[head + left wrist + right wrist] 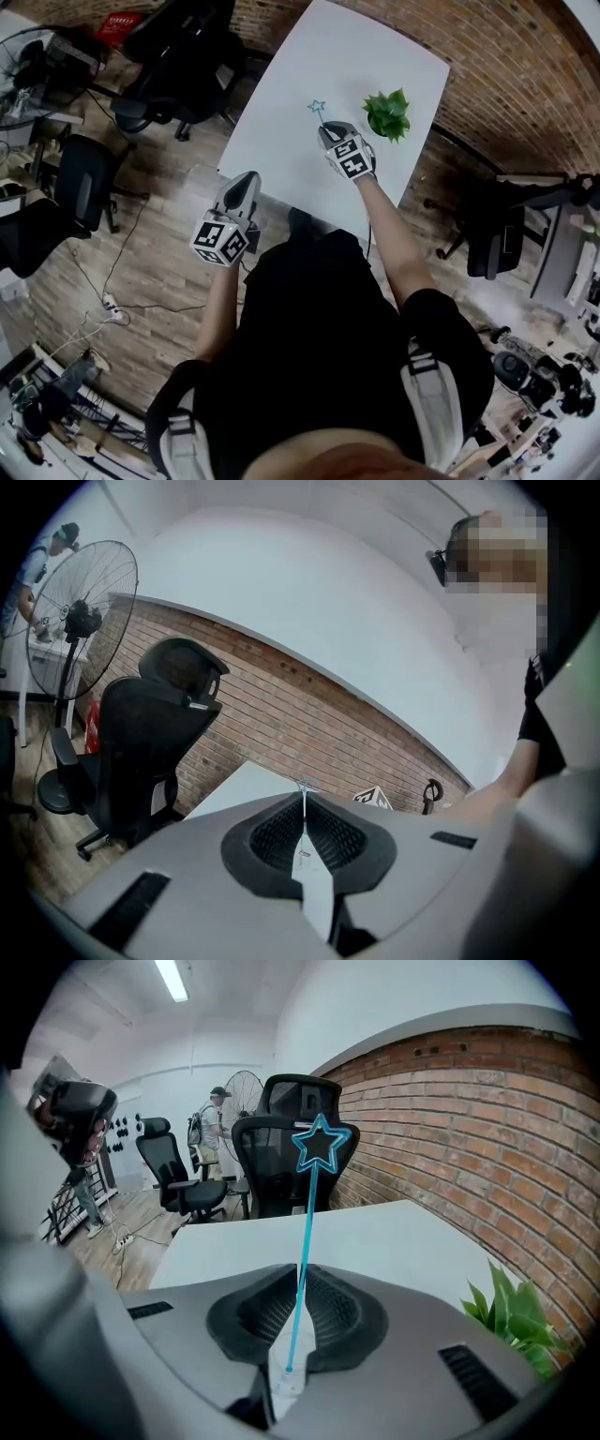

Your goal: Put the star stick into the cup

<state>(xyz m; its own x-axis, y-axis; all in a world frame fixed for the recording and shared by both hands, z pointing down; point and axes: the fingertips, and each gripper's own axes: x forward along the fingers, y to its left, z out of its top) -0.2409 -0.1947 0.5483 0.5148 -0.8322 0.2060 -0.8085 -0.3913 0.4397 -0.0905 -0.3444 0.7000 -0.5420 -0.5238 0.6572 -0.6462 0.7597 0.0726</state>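
A thin blue stick topped with a star outline (322, 1145) rises straight up from between the pads of my right gripper (302, 1283), which is shut on its shaft. From the head view the star stick (317, 107) pokes out ahead of the right gripper (332, 131) over the white table (309, 66). My left gripper (246, 180) hovers off the table's near left edge, shut with nothing in it; in its own view the left gripper (303, 797) points toward the table. I cannot make out a cup in any view.
A green potted plant (388, 114) stands on the table just right of the right gripper, and the plant (511, 1312) also shows at that gripper view's lower right. Black office chairs (159, 56) sit left of the table. A brick wall (506, 66) runs behind it.
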